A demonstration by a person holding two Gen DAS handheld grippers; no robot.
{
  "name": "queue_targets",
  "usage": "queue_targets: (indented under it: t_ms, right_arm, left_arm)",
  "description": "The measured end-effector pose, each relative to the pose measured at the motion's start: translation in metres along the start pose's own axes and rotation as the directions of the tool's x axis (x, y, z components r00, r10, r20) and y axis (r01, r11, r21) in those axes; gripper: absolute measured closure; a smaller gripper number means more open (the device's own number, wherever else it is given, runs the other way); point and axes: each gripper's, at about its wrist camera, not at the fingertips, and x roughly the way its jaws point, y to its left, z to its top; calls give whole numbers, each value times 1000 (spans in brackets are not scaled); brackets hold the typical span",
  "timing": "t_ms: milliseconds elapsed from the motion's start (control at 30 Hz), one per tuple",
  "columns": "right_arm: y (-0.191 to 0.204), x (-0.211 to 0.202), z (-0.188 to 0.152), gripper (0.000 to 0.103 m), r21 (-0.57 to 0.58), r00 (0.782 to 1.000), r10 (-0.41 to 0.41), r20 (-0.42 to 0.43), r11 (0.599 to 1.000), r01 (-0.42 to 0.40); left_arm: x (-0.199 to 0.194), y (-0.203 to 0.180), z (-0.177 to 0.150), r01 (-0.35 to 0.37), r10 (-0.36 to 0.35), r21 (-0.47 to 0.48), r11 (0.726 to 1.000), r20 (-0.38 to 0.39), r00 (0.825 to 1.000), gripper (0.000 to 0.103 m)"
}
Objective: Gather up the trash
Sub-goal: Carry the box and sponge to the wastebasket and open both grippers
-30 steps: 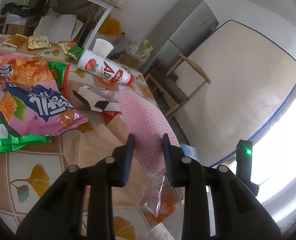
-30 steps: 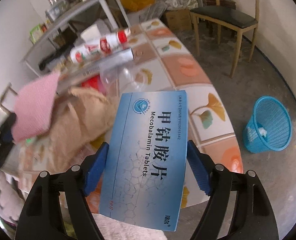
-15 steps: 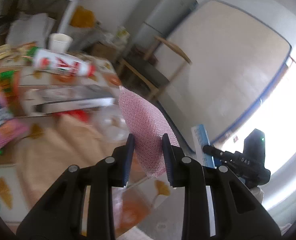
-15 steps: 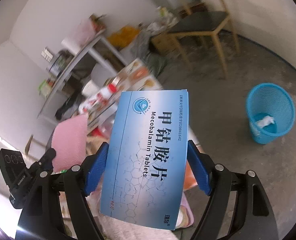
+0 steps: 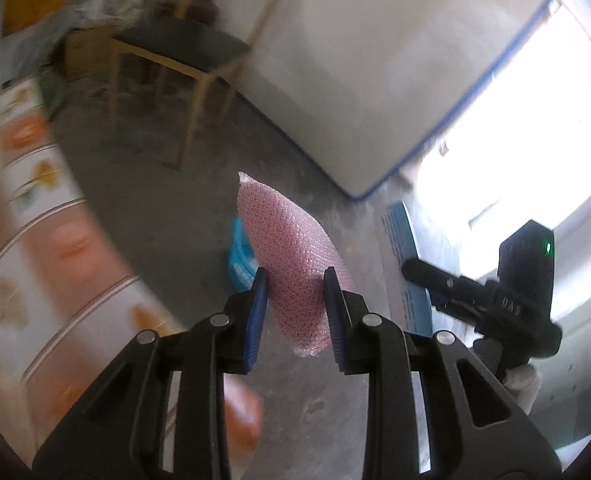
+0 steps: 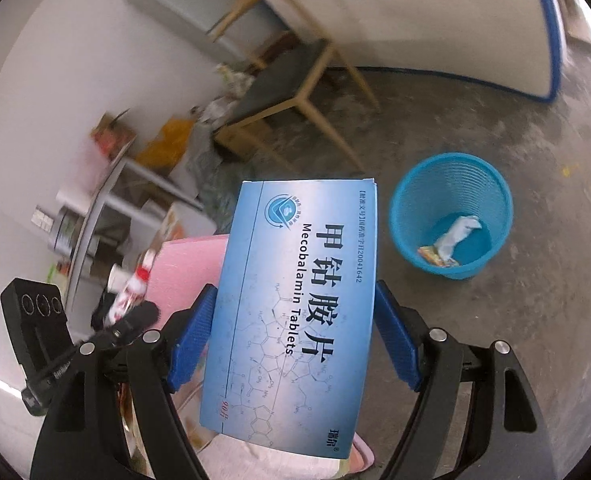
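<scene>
The right jaws point(image 6: 295, 344) gripped a blue medicine box point(image 6: 291, 312); the left jaws point(image 5: 295, 312) pinched a pink bubble bag point(image 5: 295, 264). Both were in the carrying step. Next, each must come above the blue basket point(image 6: 423, 184) and release.

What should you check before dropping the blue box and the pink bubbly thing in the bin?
1. Right tool grips the blue tablet box: ok, both pads press its edges.
2. Left tool grips the pink bubble wrap: ok, pinched between the pads.
3. Blue bin upright with room inside: ok, only a few scraps at the bottom.
4. Box is above the bin: not ok, the bin sits off to the right on the floor.
5. Bubble wrap is above the bin: cannot tell, it hides most of the bin in the left view.
6. Path clear of the chair: ok, it stands well behind the bin.
</scene>
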Motion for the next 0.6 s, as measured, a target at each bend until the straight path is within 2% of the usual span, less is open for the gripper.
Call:
queue_targets:
  t_ms: [167, 233, 267, 300, 333, 400, 467, 600]
  right_arm:
    - [-47, 25, 41, 28, 106, 1000, -31, -4, 994, 31]
    - [-64, 38, 64, 28, 117, 997, -69, 18, 991, 67]
    - [-73, 43, 72, 26, 122, 996, -82, 23, 989, 79]
    - [-82, 51, 83, 18, 118, 993, -110, 43, 987, 105]
    - [-86, 61, 91, 15, 85, 986, -153, 69, 985, 147]
    - [-100, 80, 96, 15, 52, 963, -252, 94, 967, 248]
    - [-122, 96, 95, 15, 115, 962, -269, 52, 958, 262]
    - [-144, 102, 79, 15, 172, 956, -287, 67, 947, 272]
  left_arm:
    - [68, -28, 27, -23, 28, 72, 997, -69, 997, 76]
    - [98, -32, 43, -25, 30, 72, 997, -79, 996, 72]
    - [111, -32, 49, -24, 30, 71, 997, -84, 996, 65]
    - [129, -32, 56, -11, 17, 60, 998, -104, 994, 47]
    - [143, -28, 61, -23, 26, 30, 999, -99, 995, 42]
    - [157, -14, 63, -64, 60, -47, 997, -83, 995, 42]
    - [163, 1, 59, -65, 53, -130, 989, -99, 994, 42]
    - [151, 2, 52, -71, 63, -84, 994, -92, 994, 42]
